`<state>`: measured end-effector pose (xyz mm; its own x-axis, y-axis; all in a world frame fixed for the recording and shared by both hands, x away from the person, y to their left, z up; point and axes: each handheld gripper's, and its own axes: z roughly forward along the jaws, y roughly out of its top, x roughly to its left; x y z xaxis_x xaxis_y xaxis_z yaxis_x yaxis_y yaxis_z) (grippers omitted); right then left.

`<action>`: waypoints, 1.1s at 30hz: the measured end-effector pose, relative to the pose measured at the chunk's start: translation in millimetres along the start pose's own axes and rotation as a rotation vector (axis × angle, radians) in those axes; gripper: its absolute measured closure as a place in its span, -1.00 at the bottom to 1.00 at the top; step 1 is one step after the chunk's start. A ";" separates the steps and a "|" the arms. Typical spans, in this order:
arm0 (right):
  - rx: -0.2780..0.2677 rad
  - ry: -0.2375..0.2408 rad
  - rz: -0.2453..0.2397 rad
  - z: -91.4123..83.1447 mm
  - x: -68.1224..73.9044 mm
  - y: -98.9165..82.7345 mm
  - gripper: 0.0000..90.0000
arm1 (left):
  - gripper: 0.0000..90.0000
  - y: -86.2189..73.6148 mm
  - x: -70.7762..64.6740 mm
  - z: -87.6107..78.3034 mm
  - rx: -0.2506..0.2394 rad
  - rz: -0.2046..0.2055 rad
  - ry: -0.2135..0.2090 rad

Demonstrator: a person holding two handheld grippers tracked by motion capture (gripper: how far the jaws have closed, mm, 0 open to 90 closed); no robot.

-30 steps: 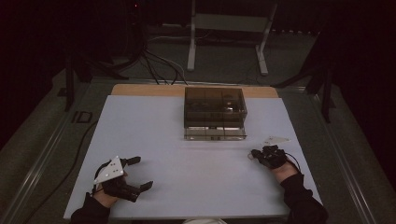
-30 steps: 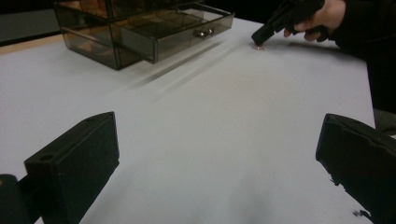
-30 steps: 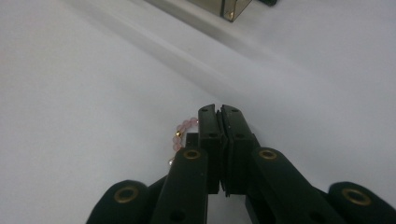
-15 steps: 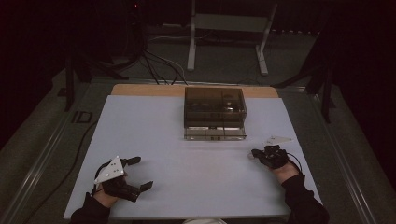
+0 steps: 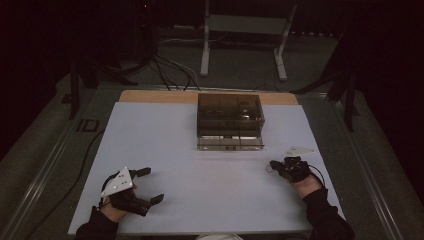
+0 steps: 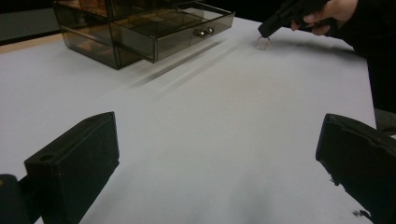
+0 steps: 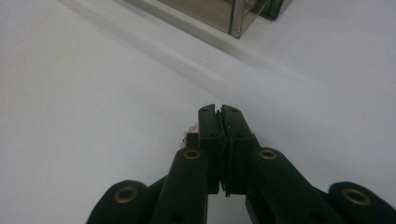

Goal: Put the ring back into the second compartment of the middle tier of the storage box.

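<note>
Dim room, white worktop [image 5: 200, 150], smoked drawer box [image 5: 230, 117] near the far edge, centred.

High view: left gripper [image 5: 146, 186] low by the near-left corner, jaws spread wide, nothing between them, grey plate on top. Right gripper [image 5: 274, 165] near the right edge, in front of the box's right corner, tips pointing left across the worktop. A small pale bead [image 5: 268, 169] lies at its tips; too small here to tell whether it is touched.

Left gripper view adds: the box's [image 6: 140, 28] lower drawer [image 6: 173, 32] stands pulled out, its knob facing the near edge. The right gripper [image 6: 267, 30] slopes tips-down onto the worktop, a hand wrapped round its body, the clear bead [image 6: 264, 43] just under the tips.

Right gripper view adds: jaws pressed together pad to pad, nothing visible between the pads. The bead [image 7: 190, 135], pinkish, sits just beside the left jaw's outer face, half hidden; contact unclear. A box corner [image 7: 233, 18] lies ahead.

Both forearms come in low from the near edge, dark sleeves.
</note>
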<state>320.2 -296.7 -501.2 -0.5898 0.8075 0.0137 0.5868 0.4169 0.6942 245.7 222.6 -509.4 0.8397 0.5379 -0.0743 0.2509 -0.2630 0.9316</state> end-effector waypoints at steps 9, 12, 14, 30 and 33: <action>-0.004 0.003 0.000 -3.8 1.3 2.7 0.97 | -0.98 0.0 0.1 0.1 -0.001 -0.002 0.001; -0.007 0.005 0.000 -5.1 1.6 3.4 0.97 | -0.98 -0.1 0.0 0.1 -0.001 0.000 0.000; -0.009 0.005 0.000 -6.2 1.8 4.3 0.97 | -0.98 0.0 0.2 -0.1 -0.001 -0.002 -0.001; -0.041 0.001 -0.018 -17.2 6.6 14.8 0.97 | -0.98 -0.3 -0.8 0.7 0.003 0.000 -0.002; -0.045 0.000 -0.019 -18.3 7.3 17.1 0.97 | -0.98 0.1 -0.6 0.4 0.000 -0.002 -0.002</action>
<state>315.8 -291.3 -476.0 -0.6008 0.7994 0.0006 0.5500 0.4128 0.7260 245.4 222.0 -509.4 0.8403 0.5367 -0.0768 0.2525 -0.2621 0.9314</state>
